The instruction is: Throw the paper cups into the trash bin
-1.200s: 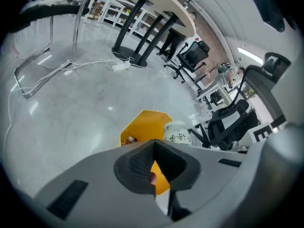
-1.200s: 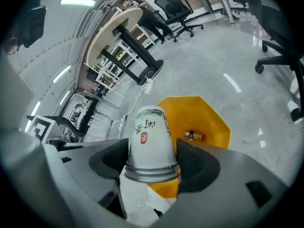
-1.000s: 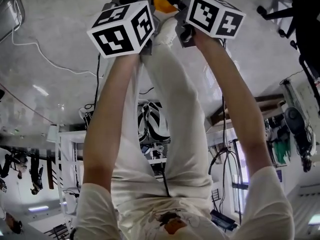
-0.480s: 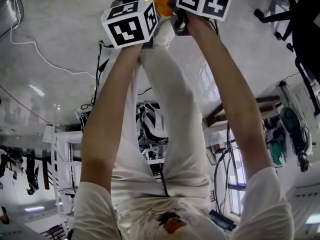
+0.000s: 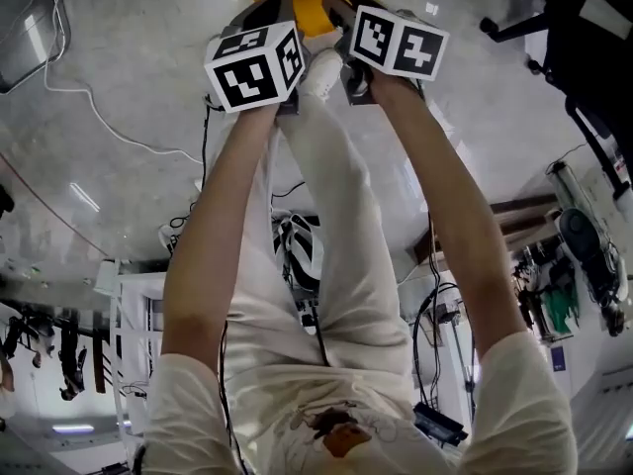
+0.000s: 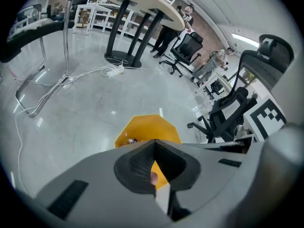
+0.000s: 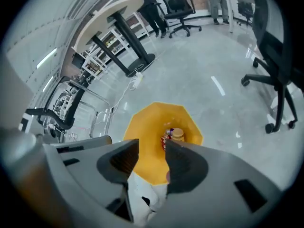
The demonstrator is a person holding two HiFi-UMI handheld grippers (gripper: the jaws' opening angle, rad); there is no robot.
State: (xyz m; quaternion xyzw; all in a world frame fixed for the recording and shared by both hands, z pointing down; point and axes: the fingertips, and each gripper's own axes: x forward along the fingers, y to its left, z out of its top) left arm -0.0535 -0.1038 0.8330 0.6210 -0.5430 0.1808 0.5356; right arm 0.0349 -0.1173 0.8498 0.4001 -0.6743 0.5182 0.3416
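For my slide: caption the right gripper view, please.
Right gripper, empty jaws closing, above the yellow bin.

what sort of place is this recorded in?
Probably an open office or lab workspace: wheeled office chairs, a rounded table on black legs, white shelving racks behind it, and a polished concrete floor with a yellow trash bin standing on it.

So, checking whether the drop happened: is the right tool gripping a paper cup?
No, the right gripper view shows the right tool with nothing between its closing jaws, only the yellow bin below.
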